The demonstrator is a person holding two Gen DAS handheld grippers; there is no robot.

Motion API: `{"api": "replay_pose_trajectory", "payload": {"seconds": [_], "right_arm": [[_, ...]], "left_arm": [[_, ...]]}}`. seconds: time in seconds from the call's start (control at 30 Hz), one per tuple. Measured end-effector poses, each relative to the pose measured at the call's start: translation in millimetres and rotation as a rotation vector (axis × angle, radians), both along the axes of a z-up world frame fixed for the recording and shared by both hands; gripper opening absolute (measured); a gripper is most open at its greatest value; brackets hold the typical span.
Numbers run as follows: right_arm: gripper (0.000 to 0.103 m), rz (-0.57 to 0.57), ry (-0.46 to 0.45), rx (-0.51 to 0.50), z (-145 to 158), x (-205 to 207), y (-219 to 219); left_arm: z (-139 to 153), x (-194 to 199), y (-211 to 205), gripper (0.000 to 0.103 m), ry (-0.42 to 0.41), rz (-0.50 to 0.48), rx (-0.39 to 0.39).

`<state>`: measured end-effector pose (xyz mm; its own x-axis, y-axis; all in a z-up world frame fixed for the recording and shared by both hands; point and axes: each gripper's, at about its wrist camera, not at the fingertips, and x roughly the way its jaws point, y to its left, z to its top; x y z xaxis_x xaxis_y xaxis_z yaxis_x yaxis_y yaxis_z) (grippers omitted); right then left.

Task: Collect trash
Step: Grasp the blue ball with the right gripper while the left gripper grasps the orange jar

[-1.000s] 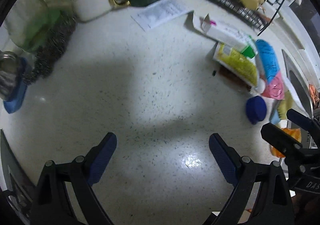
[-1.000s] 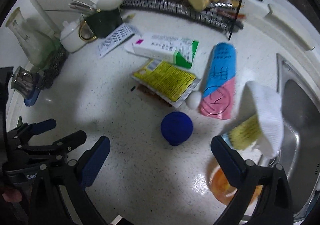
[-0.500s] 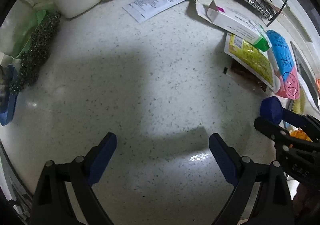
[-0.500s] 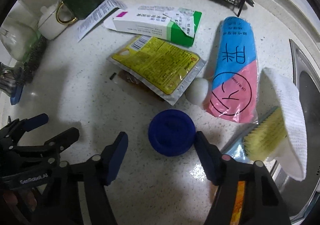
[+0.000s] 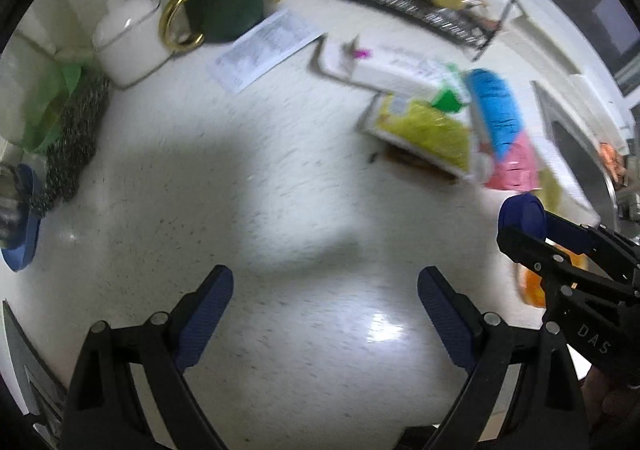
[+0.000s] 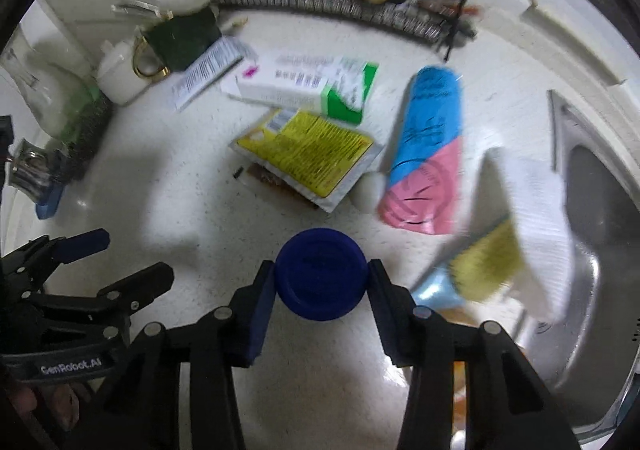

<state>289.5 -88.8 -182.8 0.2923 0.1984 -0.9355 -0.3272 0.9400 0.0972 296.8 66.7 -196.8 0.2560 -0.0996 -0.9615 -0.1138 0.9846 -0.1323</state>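
A round blue cap (image 6: 322,274) is gripped between the fingers of the right gripper (image 6: 322,286) above a speckled counter (image 6: 192,178). The left gripper (image 5: 324,306) is held wide open, nothing between its fingers.

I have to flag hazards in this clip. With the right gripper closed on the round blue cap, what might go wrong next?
The right gripper pinches the round blue plastic cap only at its curved edges, so it may pop out when lifted. Both views are motion-blurred, hinting at fast movement. The open left gripper sits close alongside, so the two might bump.
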Motion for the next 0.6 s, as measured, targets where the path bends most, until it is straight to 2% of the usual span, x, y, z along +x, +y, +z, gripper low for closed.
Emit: {"api": "replay_pose_trajectory", "payload": {"seconds": [0.13,0.3,0.6], "right_arm": [[0.043,-0.041,-0.058,0.014,28,-15,-22],[0.043,-0.104,-0.116,0.011,51,-44,-49],[0.043,-0.263,-0.155,-0.020,67,-74,-109]], "left_arm": [[26,-7,-19,0.092,-0.065,-0.047,-0.002],[51,-14,-61,0.092,-0.113,-0.139,-0.053],[60,-20,-135,0.092,-0.120,-0.307,-0.087]]}}
